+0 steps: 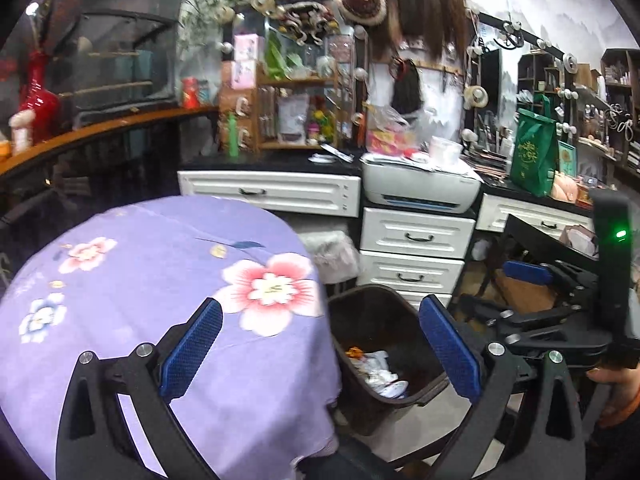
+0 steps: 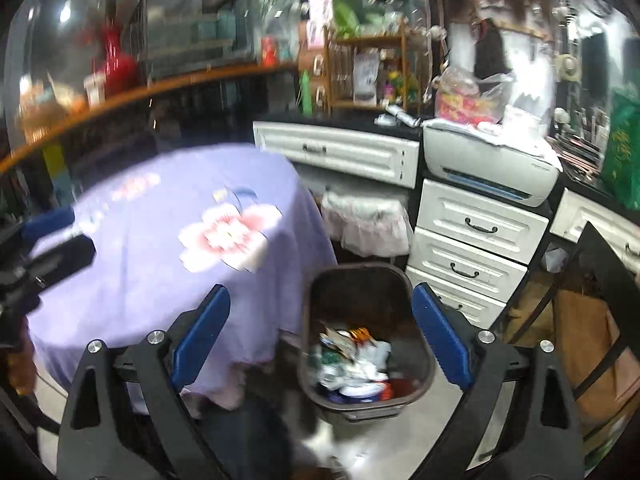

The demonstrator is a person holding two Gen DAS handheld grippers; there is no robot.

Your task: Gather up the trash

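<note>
A dark brown trash bin (image 1: 362, 291) (image 2: 360, 269) stands on the floor at the right side of a round table under a purple flowered cloth (image 1: 140, 280) (image 2: 160, 220). Crumpled wrappers and white paper (image 1: 380, 372) (image 2: 352, 360) lie in the bin's bottom. My left gripper (image 1: 320, 304) is open and holds nothing, over the table's edge and the bin. My right gripper (image 2: 320, 292) hangs open and empty above the bin. The left gripper (image 2: 60, 240) also shows at the left edge of the right wrist view, over the cloth.
White drawers (image 1: 416, 236) and a printer (image 1: 420, 188) stand behind the bin. A second bin lined with a pale plastic bag (image 2: 368, 224) sits under the counter. A black frame (image 2: 600, 264) and a brown paper bag (image 2: 580, 320) are on the right.
</note>
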